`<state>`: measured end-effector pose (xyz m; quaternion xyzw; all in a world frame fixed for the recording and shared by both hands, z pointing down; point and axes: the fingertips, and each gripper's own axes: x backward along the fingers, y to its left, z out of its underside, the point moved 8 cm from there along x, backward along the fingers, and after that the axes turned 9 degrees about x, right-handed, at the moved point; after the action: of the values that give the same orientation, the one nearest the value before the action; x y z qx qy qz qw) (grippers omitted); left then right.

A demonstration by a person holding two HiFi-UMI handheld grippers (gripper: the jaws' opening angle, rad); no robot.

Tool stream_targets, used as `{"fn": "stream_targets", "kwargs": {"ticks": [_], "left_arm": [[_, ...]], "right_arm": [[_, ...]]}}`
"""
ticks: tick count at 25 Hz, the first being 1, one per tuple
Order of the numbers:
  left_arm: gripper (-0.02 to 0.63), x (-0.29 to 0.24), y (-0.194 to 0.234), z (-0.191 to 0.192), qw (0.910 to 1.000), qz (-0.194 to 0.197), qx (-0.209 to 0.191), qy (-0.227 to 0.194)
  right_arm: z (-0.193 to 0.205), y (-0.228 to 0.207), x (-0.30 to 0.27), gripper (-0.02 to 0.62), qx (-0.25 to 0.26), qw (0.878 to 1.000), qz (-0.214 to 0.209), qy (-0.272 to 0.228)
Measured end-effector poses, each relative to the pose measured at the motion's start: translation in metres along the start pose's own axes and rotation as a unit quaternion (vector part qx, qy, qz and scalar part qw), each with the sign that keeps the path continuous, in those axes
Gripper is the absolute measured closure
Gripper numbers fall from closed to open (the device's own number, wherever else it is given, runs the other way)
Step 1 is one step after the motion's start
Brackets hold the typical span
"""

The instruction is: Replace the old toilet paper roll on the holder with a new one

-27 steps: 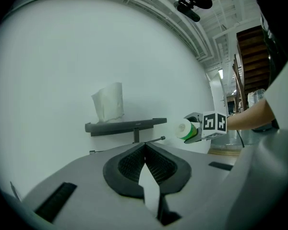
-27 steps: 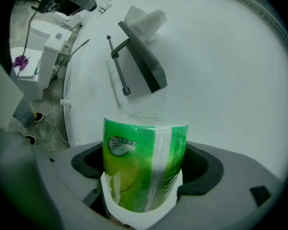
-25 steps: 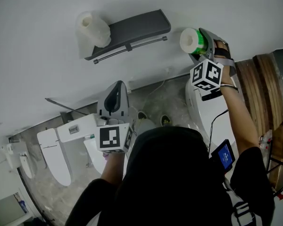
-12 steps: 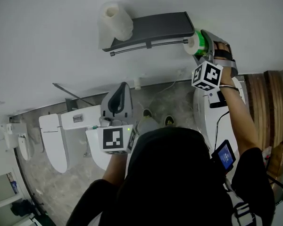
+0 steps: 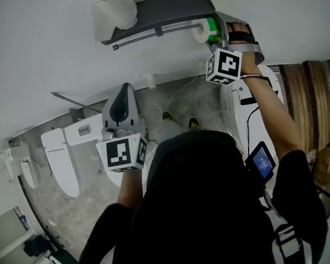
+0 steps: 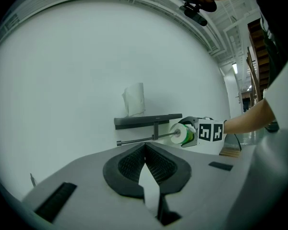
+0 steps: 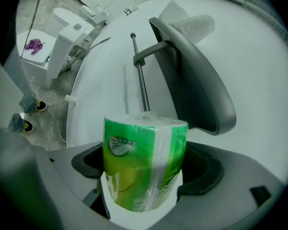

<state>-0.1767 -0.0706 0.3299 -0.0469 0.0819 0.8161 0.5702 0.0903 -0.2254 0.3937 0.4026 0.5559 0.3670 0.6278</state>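
Observation:
The grey wall holder (image 5: 165,10) has a shelf and a thin metal bar (image 5: 154,32) beneath it. A white, partly used roll (image 5: 115,7) stands on the shelf's left end. My right gripper (image 5: 209,31) is shut on a new roll in green wrapping (image 5: 198,33), held at the bar's free right end. In the right gripper view the bar (image 7: 140,75) runs into the top of the new roll (image 7: 144,162). My left gripper (image 5: 122,92) hangs lower, away from the holder, shut on nothing; its view shows the holder (image 6: 146,120) and the new roll (image 6: 182,134) ahead.
A white toilet (image 5: 60,158) stands on the stone floor at lower left and another (image 5: 247,109) under my right arm. Wooden panelling (image 5: 308,103) lines the right side. A small blue screen (image 5: 261,161) hangs at my right side.
My right gripper has carried the green-wrapped roll left and onto the free end of the bar. The left gripper has stayed low and shut.

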Motion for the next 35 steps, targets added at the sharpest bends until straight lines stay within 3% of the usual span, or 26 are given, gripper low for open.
{"fn": "stream_targets", "kwargs": {"ticks": [18, 35], "left_arm": [[0.586, 0.008, 0.007, 0.003, 1.0, -0.009, 0.002, 0.003], [0.586, 0.017, 0.013, 0.005, 0.9996, -0.027, -0.007, 0.0]], "right_arm": [[-0.038, 0.003, 0.0, 0.163, 0.067, 0.997, 0.033, 0.018], [-0.083, 0.008, -0.002, 0.163, 0.081, 0.995, 0.052, 0.003]]}}
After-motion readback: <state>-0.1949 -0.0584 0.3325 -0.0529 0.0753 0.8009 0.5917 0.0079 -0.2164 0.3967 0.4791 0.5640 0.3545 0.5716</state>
